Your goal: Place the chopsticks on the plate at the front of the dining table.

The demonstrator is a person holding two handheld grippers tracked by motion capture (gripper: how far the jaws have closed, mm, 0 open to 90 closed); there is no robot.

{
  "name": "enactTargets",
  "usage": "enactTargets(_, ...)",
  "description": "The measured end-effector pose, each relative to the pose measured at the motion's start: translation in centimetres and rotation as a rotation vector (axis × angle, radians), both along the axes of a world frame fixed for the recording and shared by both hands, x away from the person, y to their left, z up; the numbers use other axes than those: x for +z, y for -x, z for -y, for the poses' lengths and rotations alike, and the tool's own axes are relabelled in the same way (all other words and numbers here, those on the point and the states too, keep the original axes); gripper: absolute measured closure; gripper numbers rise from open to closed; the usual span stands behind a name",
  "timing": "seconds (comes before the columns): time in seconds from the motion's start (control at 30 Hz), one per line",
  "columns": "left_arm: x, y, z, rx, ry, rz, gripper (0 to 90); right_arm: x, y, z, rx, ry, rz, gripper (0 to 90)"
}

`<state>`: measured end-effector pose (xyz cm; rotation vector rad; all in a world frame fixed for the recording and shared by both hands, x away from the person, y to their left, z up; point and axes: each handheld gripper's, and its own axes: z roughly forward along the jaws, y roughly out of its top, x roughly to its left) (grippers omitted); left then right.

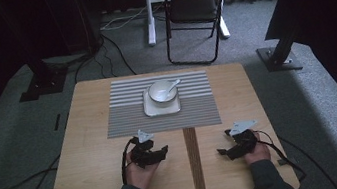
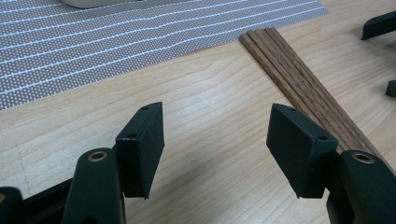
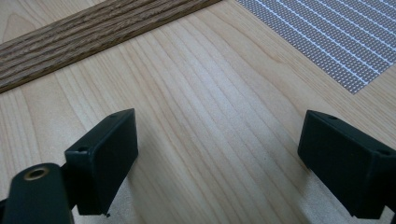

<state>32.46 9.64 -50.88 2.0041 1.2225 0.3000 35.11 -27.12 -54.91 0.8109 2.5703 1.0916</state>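
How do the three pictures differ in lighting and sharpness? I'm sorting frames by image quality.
High view: dim and underexposed, room edges near black, the bowl the brightest spot, fine detail soft. Left gripper view: evenly lit, wood grain of the table crisp, the left gripper throws only soft shadows. Right gripper view: bright and even, slightly soft near the right gripper, no glare.

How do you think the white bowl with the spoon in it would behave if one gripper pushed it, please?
The bowl looks ceramic, so probably fragile and fairly heavy. It sits on a square plate, so it may slide. The spoon leans on the rim and could well slip off.
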Motion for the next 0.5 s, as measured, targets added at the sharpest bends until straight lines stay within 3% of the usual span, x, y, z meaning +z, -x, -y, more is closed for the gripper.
enactTargets(0.5, 0.13, 0.28, 0.75, 0.007, -0.001, -0.012, 38.8, 0.00, 0.00, 0.01, 0.001, 0.001, 0.001, 11.6)
